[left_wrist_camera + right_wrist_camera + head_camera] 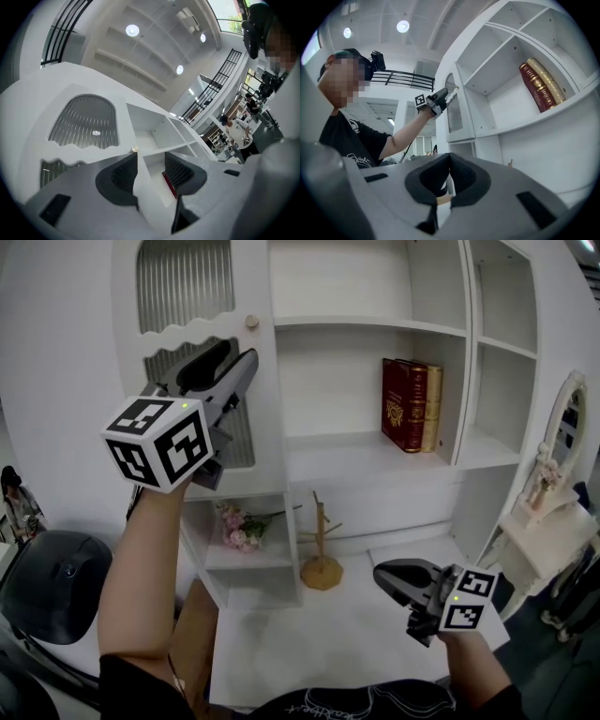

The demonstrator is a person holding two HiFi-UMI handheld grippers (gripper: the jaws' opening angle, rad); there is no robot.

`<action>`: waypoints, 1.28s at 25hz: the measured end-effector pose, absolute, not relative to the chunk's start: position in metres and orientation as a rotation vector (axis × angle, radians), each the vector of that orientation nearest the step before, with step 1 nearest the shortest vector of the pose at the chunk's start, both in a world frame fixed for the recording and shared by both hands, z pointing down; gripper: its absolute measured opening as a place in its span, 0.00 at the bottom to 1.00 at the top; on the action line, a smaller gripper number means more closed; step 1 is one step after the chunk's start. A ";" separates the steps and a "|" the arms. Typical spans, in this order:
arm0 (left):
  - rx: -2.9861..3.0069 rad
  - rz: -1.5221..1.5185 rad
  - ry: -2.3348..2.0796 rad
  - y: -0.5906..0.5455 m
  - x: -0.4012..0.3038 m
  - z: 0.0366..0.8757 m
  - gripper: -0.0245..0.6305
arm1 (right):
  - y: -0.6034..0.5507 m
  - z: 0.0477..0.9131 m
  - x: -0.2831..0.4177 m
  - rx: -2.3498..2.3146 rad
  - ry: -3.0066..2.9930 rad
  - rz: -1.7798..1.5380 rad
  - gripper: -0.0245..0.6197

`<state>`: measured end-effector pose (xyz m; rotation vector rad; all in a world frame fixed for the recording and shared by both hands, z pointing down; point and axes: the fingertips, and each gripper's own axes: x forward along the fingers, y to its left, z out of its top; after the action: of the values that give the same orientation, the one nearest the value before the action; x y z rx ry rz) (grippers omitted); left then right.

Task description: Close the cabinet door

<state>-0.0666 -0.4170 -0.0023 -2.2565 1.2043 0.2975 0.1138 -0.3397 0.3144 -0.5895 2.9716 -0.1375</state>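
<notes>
The white cabinet door [265, 418] with ribbed glass panels stands swung out from the cabinet's left bay. Its small round knob [251, 322] sits near the free edge. My left gripper [239, 357] is raised just below that knob. In the left gripper view the door's free edge [140, 180] runs between the left gripper's [151, 157] open jaws, below the knob [135, 149]; a gap shows on the right side. My right gripper [386, 575] hangs low at the right, shut with nothing in it [450, 157]. The right gripper view shows the left gripper [440, 99] at the door [455, 115].
Red and gold books [410, 405] stand on the open middle shelf. A wooden branch stand [322, 559] and pink flowers [239, 529] sit lower down. A white dressing table with an oval mirror [553, 493] is at the right, a dark chair [52, 582] at the left.
</notes>
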 end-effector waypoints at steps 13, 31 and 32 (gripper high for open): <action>-2.775 0.209 1.157 -0.328 -0.094 0.197 0.30 | -0.295 0.347 0.041 -0.574 3.086 -0.167 0.05; -3.137 0.243 1.164 -0.205 -0.079 0.386 0.28 | -0.217 0.395 0.006 -0.654 3.037 -0.310 0.05; -3.157 0.238 1.152 -0.202 -0.078 0.390 0.27 | -0.214 0.397 0.004 -0.654 3.034 -0.317 0.05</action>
<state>-0.0781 -0.2018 0.3899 -3.1575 1.1520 0.2380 0.0045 -0.2139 0.3973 -0.6541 3.0343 -0.3169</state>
